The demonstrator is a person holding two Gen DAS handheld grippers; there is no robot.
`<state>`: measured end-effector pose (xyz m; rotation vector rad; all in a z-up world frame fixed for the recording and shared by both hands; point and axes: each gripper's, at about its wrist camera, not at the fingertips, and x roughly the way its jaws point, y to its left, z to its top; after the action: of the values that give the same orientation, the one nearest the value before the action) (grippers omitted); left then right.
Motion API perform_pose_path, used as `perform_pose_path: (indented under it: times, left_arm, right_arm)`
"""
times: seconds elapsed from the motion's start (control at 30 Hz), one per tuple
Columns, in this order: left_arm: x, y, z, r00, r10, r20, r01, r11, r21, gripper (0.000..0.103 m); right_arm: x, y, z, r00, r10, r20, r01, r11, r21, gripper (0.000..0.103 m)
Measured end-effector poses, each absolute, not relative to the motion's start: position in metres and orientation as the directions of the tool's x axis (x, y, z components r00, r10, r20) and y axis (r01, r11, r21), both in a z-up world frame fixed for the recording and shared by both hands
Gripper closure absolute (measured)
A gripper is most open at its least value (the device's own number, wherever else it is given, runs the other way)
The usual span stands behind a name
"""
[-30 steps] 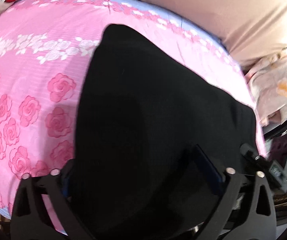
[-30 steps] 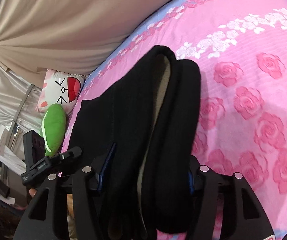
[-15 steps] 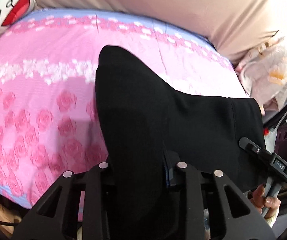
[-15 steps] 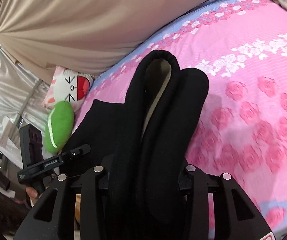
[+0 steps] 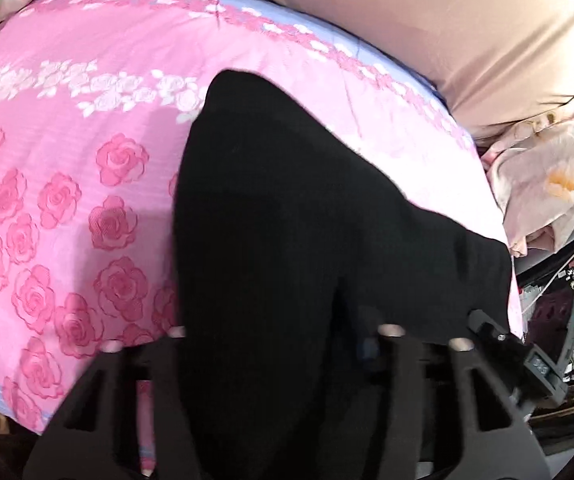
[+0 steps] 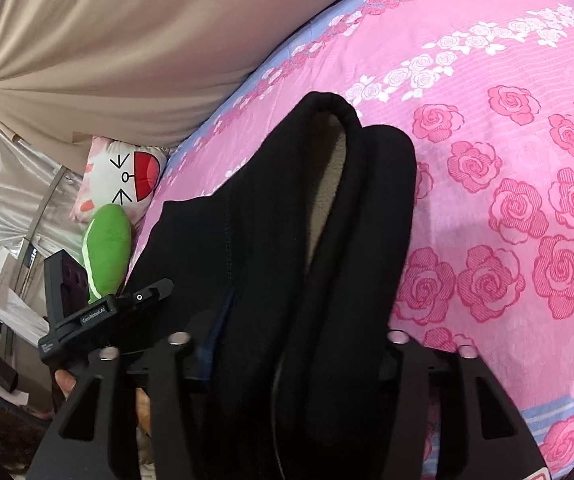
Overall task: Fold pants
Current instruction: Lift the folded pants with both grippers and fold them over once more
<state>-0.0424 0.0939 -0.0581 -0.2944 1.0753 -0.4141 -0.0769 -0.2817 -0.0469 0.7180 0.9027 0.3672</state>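
Black pants (image 5: pixel 287 200) lie folded on a pink rose bedcover (image 5: pixel 67 160). My left gripper (image 5: pixel 283 344) has a thick bunch of the black cloth filling the gap between its fingers; its jaws are opening slightly while the pads still press the cloth. In the right wrist view the pants (image 6: pixel 279 220) show a rolled double edge with cream lining (image 6: pixel 329 176). My right gripper (image 6: pixel 291 344) clamps that thick edge, and its jaws are also opening a little. Each view catches the other gripper at its side, the right one (image 5: pixel 527 360) and the left one (image 6: pixel 99 312).
A beige curtain (image 6: pixel 127 40) hangs behind the bed. A white cartoon pillow (image 6: pixel 127 172) and a green plush (image 6: pixel 107 252) sit at one end. A pale crumpled cloth (image 5: pixel 547 184) lies off the other end. The bedcover (image 6: pixel 507 160) stretches wide beside the pants.
The left jaws went from wide apart over the flat pants to closed on a gathered bunch of them. The right jaws narrowed on the folded edge. Both views shifted slightly.
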Motion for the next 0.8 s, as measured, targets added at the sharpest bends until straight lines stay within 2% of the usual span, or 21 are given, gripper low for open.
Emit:
perform_pose_path:
  times: [0.13, 0.4, 0.6, 0.8]
  left_arm:
    - [-0.051, 0.096, -0.043, 0.412, -0.485, -0.771, 0.196, 0.874, -0.445, 0.073]
    - [-0.075, 0.082, 0.019, 0.478, -0.521, -0.708, 0.325, 0.853, -0.408, 0.073]
    - [-0.083, 0.087, 0.074, 0.566, -0.548, -0.616, 0.4, 0.836, -0.375, 0.073]
    - [-0.08, 0.09, 0.141, 0.675, -0.559, -0.482, 0.464, 0.829, -0.312, 0.072]
  right_arm:
    - [-0.082, -0.281, -0.033, 0.598, 0.572, -0.561, -0.022, 0.712, 0.702, 0.063]
    - [-0.098, -0.271, 0.03, 0.65, 0.556, -0.518, -0.119, 0.748, 0.653, 0.064]
    - [-0.102, -0.265, 0.091, 0.72, 0.54, -0.436, -0.213, 0.77, 0.601, 0.063]
    - [-0.091, -0.262, 0.154, 0.784, 0.528, -0.326, -0.314, 0.791, 0.524, 0.063]
